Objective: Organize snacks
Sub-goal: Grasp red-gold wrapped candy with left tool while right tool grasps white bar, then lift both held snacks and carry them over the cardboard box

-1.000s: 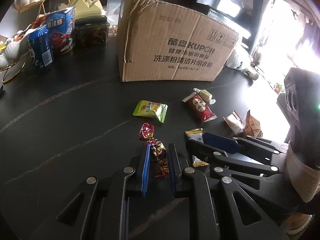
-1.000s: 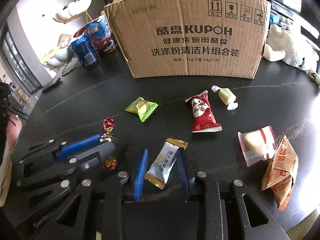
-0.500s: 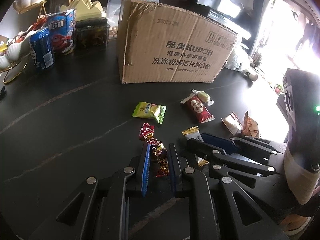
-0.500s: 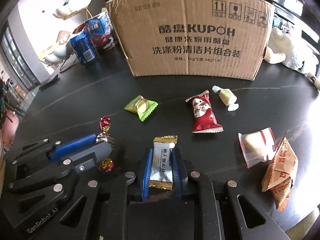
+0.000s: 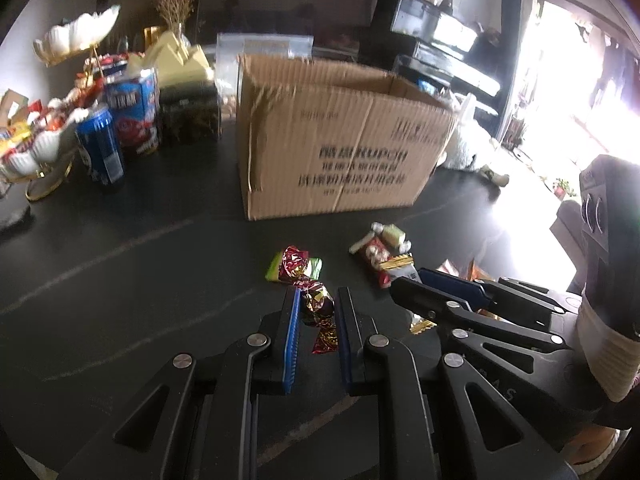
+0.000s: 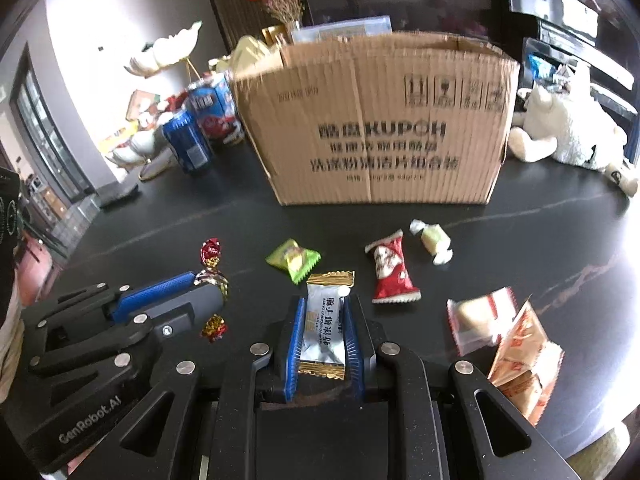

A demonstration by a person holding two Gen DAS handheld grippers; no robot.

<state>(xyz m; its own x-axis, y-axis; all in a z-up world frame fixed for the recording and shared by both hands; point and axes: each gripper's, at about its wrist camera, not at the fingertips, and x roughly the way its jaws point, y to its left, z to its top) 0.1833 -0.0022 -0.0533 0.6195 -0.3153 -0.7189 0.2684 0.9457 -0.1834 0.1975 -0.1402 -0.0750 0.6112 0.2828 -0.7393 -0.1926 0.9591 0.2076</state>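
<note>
A home living room — plush toy (image 6: 560, 128), shell-shaped dishes (image 5: 76, 38), dark table (image 5: 120, 280).

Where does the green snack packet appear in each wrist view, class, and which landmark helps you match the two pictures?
Left wrist view: green snack packet lies at centre, partly hidden behind the foil-wrapped candy in the left claw.
Right wrist view: left of centre, on the table beyond the right claw.
Shared landmark: the cardboard box.
</note>
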